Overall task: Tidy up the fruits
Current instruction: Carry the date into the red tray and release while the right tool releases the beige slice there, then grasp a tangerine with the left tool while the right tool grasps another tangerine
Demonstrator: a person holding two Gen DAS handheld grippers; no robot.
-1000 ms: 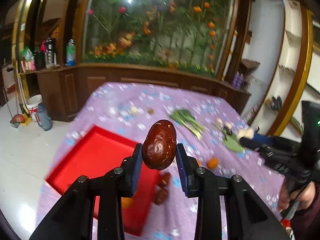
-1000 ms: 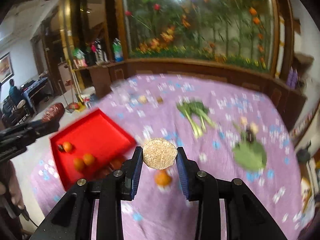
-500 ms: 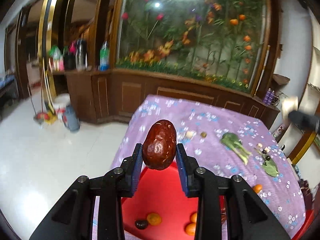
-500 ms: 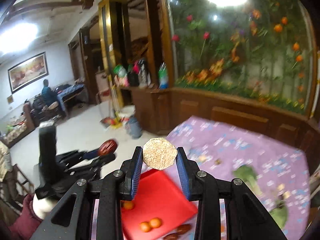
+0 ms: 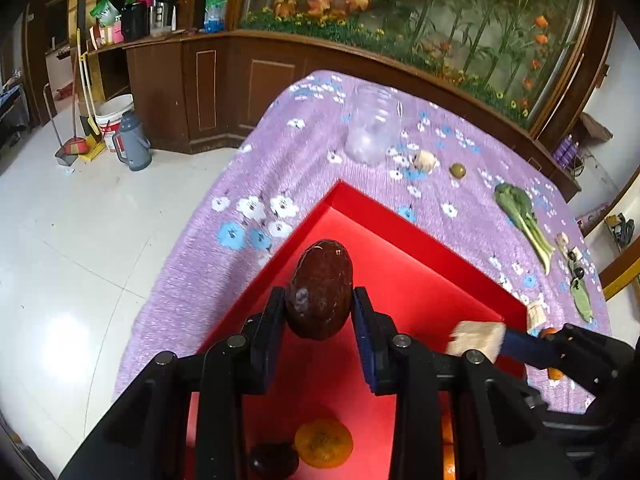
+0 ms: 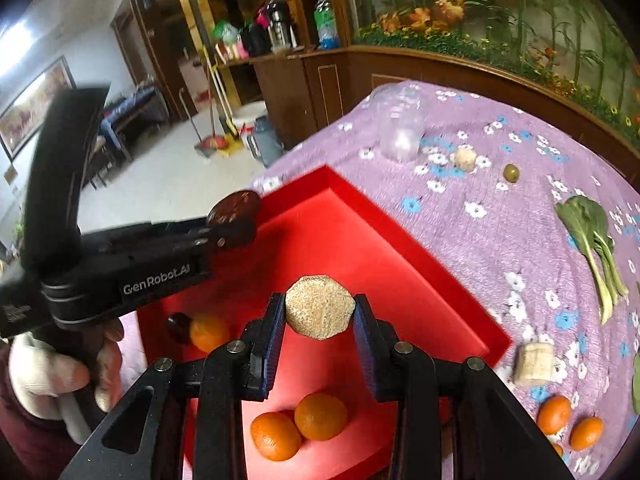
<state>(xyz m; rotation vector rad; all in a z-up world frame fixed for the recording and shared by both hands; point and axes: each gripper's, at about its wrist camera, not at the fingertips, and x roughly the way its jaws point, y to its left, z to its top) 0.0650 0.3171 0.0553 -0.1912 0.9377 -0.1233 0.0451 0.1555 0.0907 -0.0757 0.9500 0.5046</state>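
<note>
Both sets of fingers are clamped on loads and now hang over the red tray [image 6: 436, 276], where a second ago they faced the room. Left gripper [image 5: 319, 322] pinches the brown date [image 5: 320, 288]; right gripper [image 6: 320, 322] pinches the pale grainy slice [image 6: 319, 312]. Release looks next, beside the oranges [image 6: 298, 426] already in the tray.

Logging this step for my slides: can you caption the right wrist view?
Right gripper holds a tan disc over the red tray with oranges; left gripper brings a date.
</note>
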